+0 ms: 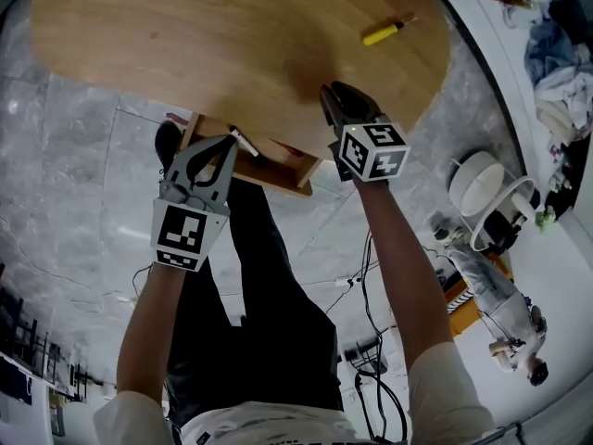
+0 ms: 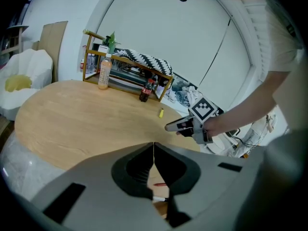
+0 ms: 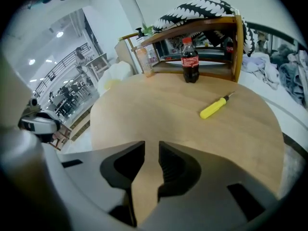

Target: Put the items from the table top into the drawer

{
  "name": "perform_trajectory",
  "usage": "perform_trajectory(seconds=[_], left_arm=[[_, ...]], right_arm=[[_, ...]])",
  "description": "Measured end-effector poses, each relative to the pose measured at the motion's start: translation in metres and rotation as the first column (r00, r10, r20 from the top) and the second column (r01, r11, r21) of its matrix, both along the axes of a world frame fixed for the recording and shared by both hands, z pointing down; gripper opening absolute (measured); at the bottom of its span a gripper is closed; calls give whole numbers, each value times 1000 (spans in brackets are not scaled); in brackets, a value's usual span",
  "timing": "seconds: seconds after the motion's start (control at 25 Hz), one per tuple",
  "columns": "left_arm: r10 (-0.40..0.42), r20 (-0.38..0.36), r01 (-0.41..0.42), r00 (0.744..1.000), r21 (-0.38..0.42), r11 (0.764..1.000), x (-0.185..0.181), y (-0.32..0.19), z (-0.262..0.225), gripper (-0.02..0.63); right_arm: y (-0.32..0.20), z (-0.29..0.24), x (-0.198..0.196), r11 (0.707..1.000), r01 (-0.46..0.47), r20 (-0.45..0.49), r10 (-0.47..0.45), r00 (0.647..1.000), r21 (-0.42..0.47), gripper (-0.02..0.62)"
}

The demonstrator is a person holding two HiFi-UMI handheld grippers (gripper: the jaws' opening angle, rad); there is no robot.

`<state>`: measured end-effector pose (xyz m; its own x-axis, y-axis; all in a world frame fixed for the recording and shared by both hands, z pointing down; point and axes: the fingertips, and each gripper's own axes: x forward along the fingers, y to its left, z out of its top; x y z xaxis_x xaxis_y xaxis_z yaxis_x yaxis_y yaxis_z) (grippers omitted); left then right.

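Observation:
A yellow screwdriver (image 1: 387, 31) (image 3: 214, 107) lies on the far right part of the round wooden table (image 1: 185, 35). Under the table's near edge a wooden drawer (image 1: 278, 172) stands open, with a white marker (image 1: 244, 142) and a red pen (image 2: 160, 184) inside. My left gripper (image 1: 220, 152) (image 2: 153, 146) hangs over the drawer with its jaws shut and nothing between them. My right gripper (image 1: 338, 100) (image 3: 151, 146) is over the table's near edge, well short of the screwdriver, with jaws a little apart and empty. It also shows in the left gripper view (image 2: 171, 127).
A wooden rack (image 3: 211, 37) at the table's back holds a cola bottle (image 3: 190, 61) and an orange drink bottle (image 2: 103, 71). White round objects (image 1: 482, 188) and cables (image 1: 371, 360) lie on the marble floor to the right. My legs stand below the drawer.

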<state>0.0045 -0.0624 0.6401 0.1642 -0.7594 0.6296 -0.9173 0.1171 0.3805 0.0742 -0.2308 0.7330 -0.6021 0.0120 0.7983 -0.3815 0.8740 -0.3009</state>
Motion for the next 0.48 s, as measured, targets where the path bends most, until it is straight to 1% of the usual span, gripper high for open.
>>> perform_trajectory(seconds=[0.16, 0.32, 0.4, 0.48], left_arm=[[-20, -6, 20, 1000, -11, 1000, -4, -7, 5, 21], [-36, -6, 36, 999, -25, 999, -13, -8, 9, 21], [-45, -5, 45, 999, -30, 999, -17, -9, 10, 21], [-55, -5, 55, 998, -33, 998, -20, -11, 11, 21]], right_arm=[[-47, 6, -9, 999, -44, -20, 45, 999, 32, 106], [-84, 13, -17, 990, -115, -45, 118, 992, 80, 107], [-102, 15, -17, 979, -167, -63, 175, 983, 115, 114], [-120, 17, -15, 959, -245, -82, 258, 963, 143, 127]])
